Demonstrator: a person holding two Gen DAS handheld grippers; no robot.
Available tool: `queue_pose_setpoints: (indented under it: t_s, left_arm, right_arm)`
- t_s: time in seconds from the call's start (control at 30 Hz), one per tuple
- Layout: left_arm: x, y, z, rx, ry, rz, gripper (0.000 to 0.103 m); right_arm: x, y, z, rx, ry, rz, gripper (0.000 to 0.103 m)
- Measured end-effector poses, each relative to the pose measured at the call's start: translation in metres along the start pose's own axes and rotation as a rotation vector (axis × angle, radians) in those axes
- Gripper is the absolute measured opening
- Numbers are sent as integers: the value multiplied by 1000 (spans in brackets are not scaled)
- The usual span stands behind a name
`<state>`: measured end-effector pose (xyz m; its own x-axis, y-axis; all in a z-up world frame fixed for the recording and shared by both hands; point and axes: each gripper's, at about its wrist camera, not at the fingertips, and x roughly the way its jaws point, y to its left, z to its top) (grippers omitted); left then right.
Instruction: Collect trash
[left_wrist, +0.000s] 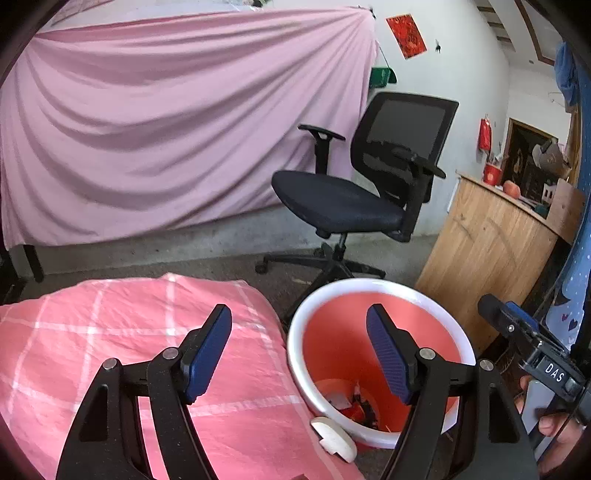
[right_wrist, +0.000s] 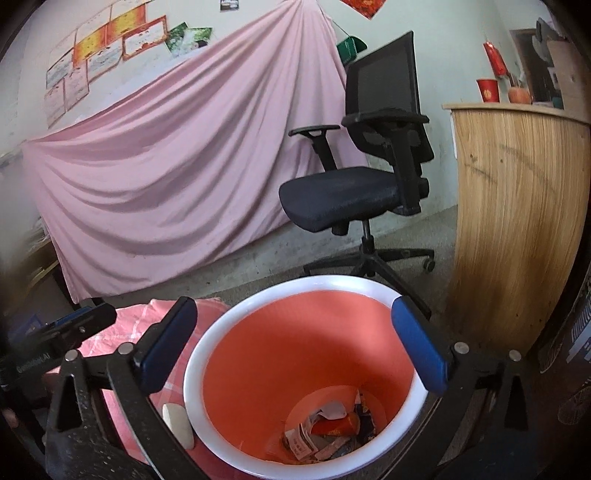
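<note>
Right gripper (right_wrist: 295, 343) stood wide open, nothing between the pads, poised over the mouth of the bin (right_wrist: 236, 314). Left gripper (left_wrist: 299, 350) was also open and empty, straddling the edge where the pink checked cloth (left_wrist: 110, 332) meets the bin rim; its right finger overlapped the bin interior in view.

Trash (right_wrist: 328, 432) lay at the bottom of the bin: crumpled wrappers and paper scraps, piled loosely. Judged light, soft and crushable, not fragile. Any pinch on a raised fold would do (flat pieces would be harder to catch).

One white oval object (right_wrist: 177, 424) sat on the cloth, just beside the bin's outer wall. Could not tell if it was trash or what it was made of. It looked smooth and rounded, so likely slippery; pinching across its narrow width looks safest.

Edges: the bin's white rim looked rigid and sat close under both grippers, so a low sideways sweep risked clipping it. The cloth was soft and could bunch under a finger.

Room: office chair (right_wrist: 354, 192) stood behind the bin, wooden cabinet (right_wrist: 517, 221) to the right, both well apart from the grippers. Space directly above the bin was open.
</note>
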<state>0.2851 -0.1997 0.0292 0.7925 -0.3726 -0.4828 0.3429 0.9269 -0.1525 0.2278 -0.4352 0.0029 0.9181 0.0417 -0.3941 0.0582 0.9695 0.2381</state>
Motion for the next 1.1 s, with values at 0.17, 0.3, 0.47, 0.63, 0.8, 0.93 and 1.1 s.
queue_pose_setpoints:
  t_s: [0.17, 0.3, 0.47, 0.63, 0.8, 0.93, 1.1]
  left_arm:
    - [-15, 6, 0, -4, -38, 11, 70]
    - [-27, 10, -1, 9, -62, 29, 70]
    - [-44, 17, -7, 9, -95, 46, 70]
    - [-60, 26, -12, 3, -119, 72, 70]
    - [-77, 34, -23, 9, -137, 93, 70]
    - [-90, 37, -29, 16, -154, 109, 70]
    - [-110, 43, -36, 18, -180, 132, 70]
  right_arm:
    - [-8, 12, 3, -24, -33, -19, 103]
    - [-13, 21, 3, -51, -57, -31, 103]
    - [-22, 35, -1, -82, -92, -25, 103]
    - [-34, 50, -7, -116, -131, -16, 103]
    - [-45, 58, -14, -116, -163, -4, 103]
    - [-55, 67, -20, -123, -199, 1, 103]
    - [-69, 80, -23, -138, -254, 12, 103]
